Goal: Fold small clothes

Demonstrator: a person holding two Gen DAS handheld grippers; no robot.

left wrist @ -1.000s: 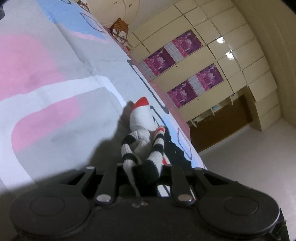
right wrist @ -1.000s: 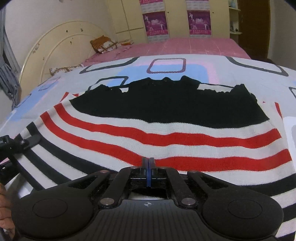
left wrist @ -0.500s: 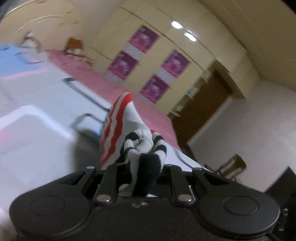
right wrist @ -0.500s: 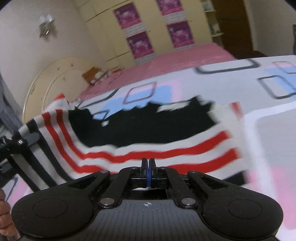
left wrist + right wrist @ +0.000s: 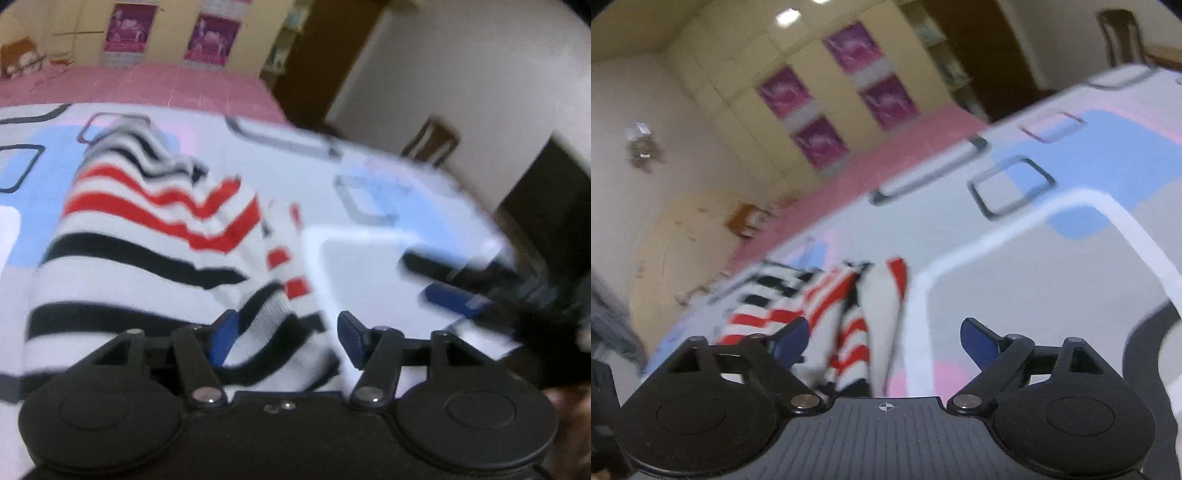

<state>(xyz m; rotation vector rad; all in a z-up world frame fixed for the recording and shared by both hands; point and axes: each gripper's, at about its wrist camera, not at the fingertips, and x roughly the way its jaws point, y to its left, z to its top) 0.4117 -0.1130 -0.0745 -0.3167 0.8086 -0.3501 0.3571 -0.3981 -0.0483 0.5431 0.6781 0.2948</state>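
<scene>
Left wrist view: the left gripper (image 5: pixel 282 338), jaws just opening, is releasing the striped sweater (image 5: pixel 147 251), now lying at ten o'clock on the bedspread (image 5: pixel 369 266).

Right wrist view: the right gripper (image 5: pixel 882 341), jaws just parting wide, is letting the sweater drop at eleven o'clock. Next, probably regripping an edge for another fold.

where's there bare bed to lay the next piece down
Free: the patterned bedspread to the right of the striped sweater, up to the bed's right edge, and the pink sheet beyond it toward the wardrobe. Crowded: the near left, where the sweater lies bunched, with the left gripper and right gripper, both just opened, over its edge.
</scene>
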